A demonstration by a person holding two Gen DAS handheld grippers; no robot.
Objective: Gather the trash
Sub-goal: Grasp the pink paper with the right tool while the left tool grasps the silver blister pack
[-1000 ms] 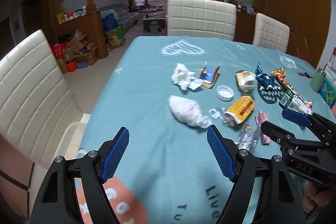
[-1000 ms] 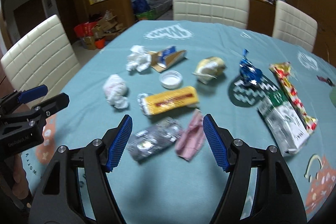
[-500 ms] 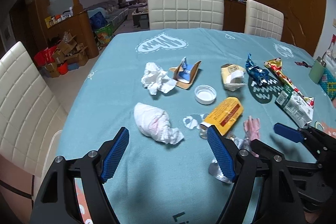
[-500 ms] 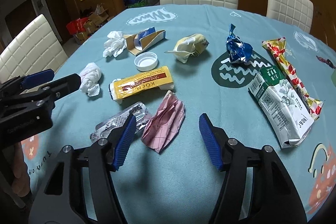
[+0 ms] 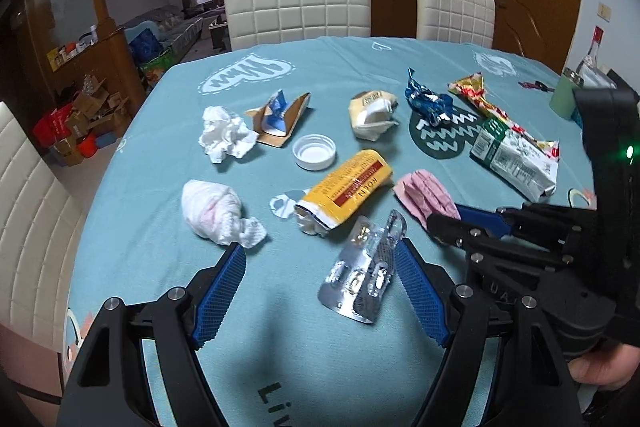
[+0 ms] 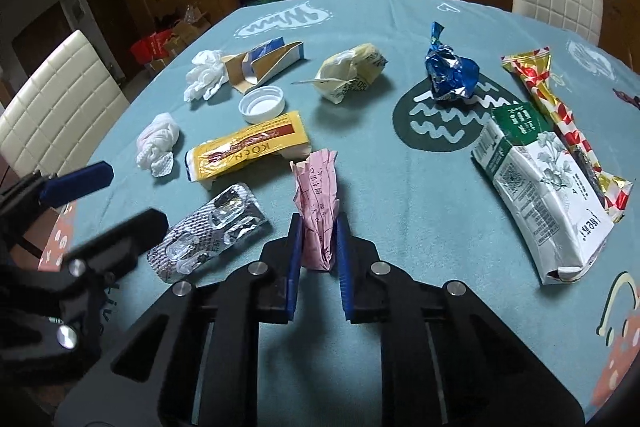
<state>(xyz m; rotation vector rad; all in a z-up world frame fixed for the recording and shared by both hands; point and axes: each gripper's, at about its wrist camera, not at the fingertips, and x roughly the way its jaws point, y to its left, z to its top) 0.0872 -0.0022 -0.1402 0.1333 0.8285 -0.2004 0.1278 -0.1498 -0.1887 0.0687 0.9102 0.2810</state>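
The left gripper (image 5: 320, 283) hovered with its jaws wide apart and empty, the foil blister pack (image 5: 366, 277) lying on the worktop (image 5: 360, 63) just inside its right finger. To its right, the right gripper (image 6: 317, 247) had its jaws pinched on the near end of the crumpled pink paper (image 6: 318, 203), which still touched the cloth. A straight lift looked best, so the loose paper would not slip or drag neighbouring litter.

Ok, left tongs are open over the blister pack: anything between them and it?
Nothing visible. The blister pack lies flat on the tablecloth just inside the open left tongs, by their right finger. The right tongs, shut on the pink paper, sit close beside it, so approach with care.
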